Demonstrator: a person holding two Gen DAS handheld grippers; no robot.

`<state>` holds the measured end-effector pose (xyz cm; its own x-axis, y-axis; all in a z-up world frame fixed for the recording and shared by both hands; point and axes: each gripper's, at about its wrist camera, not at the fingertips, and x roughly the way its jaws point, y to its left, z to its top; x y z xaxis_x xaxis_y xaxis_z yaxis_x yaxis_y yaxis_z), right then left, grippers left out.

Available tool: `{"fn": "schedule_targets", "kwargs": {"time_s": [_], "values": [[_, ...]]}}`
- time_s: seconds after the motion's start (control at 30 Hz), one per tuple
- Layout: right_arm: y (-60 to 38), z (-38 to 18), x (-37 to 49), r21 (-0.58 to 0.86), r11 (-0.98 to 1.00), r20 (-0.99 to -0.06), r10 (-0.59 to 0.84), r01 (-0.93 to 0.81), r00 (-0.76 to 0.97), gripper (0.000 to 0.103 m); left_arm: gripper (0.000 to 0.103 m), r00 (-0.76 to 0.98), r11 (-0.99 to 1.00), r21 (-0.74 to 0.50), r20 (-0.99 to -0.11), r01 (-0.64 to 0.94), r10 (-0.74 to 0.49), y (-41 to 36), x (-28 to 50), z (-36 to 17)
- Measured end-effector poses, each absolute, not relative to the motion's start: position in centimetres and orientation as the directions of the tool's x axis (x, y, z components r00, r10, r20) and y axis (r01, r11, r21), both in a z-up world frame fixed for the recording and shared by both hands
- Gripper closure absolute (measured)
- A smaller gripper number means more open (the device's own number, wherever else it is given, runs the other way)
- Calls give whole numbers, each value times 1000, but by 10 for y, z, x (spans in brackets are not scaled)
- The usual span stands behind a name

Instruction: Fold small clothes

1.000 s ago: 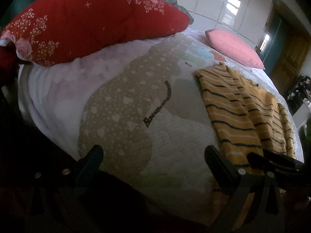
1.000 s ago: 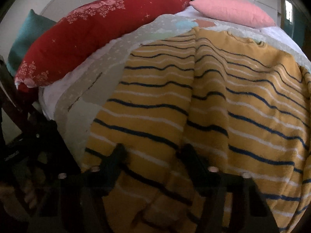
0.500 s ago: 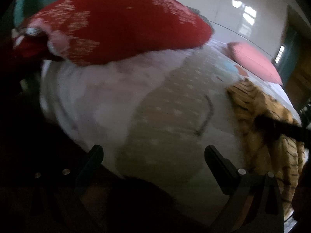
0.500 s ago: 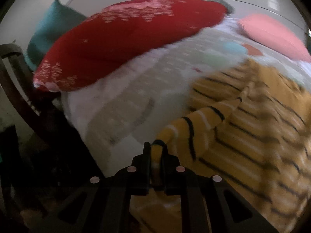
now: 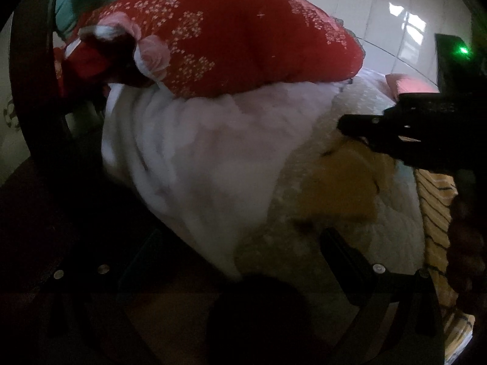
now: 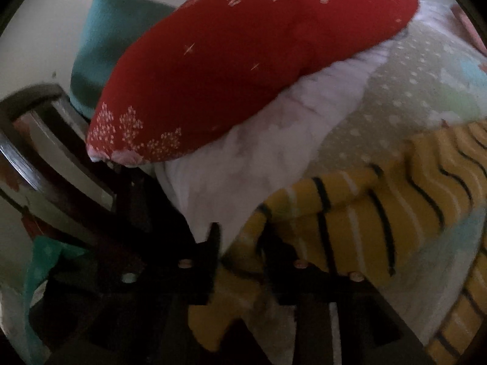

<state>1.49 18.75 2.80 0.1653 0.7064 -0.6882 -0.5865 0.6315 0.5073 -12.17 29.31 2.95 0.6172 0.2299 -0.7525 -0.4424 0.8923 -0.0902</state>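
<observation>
Now the right gripper (image 6: 240, 240) pinches the yellow striped garment (image 6: 365, 219); the left gripper (image 5: 237, 261), beside it, gapes empty.

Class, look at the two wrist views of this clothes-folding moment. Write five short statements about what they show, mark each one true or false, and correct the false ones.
1. The right gripper has yellow striped fabric between its fingers. True.
2. The yellow striped garment has green stripes. False: its stripes are dark and white.
3. The red pillow lies on the white bedding. True.
4. The left gripper is shut on the garment. False: it is open and holds nothing.
5. A blue pillow sits behind the red one. False: it is the teal pillow.
</observation>
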Motion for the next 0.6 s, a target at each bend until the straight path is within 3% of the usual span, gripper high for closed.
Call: {"fn": "schedule_targets", "kwargs": {"time_s": [0.13,0.2,0.33,0.6], "values": [[158,41,9,505,654,-679,704,-563,209,61,0,632,907,-81,-742,-414,222,278,-120,36],[137,52,3,484,677,-679,690,-555,249,53,0,640,916,-72,-737,-395,218,268,-121,40],[100,65,-13,436,712,-677,662,-550,321,48,0,652,934,-45,-728,-354,212,245,-119,47],[-1,68,-59,238,841,-696,497,-486,519,39,0,672,968,-1,-720,-250,172,193,-113,58]]}}
